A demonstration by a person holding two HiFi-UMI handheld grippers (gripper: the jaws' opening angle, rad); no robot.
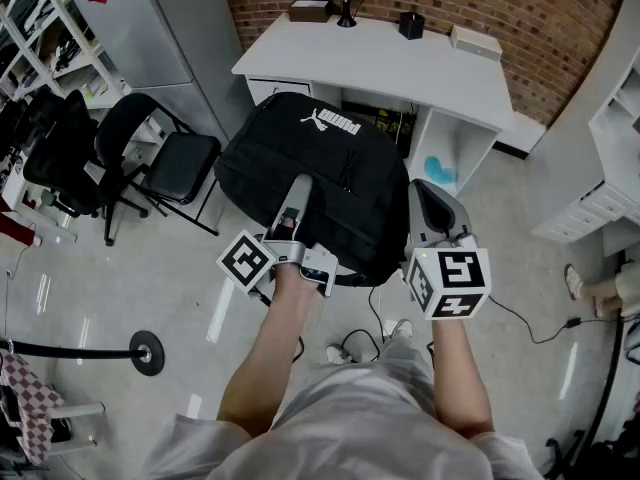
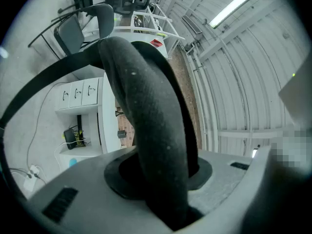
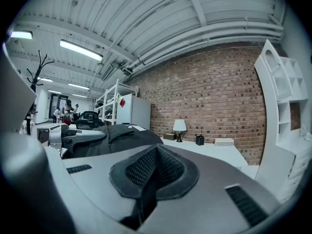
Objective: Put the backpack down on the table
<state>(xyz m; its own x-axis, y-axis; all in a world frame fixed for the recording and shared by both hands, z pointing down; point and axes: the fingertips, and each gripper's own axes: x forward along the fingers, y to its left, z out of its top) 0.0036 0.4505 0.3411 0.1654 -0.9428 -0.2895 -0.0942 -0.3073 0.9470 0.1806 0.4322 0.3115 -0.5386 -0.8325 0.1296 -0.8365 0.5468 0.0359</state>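
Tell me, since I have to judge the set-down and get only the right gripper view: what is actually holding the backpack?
Observer: The left gripper. Its jaws are shut on a padded black strap of the backpack.
Operator: Is the bag over the table yet?
Observer: No. In the head view it is held up on the near side of the white table, and none of it covers the tabletop.
Operator: Anything beside it down there?
Observer: A black chair stands on the floor to the bag's left.
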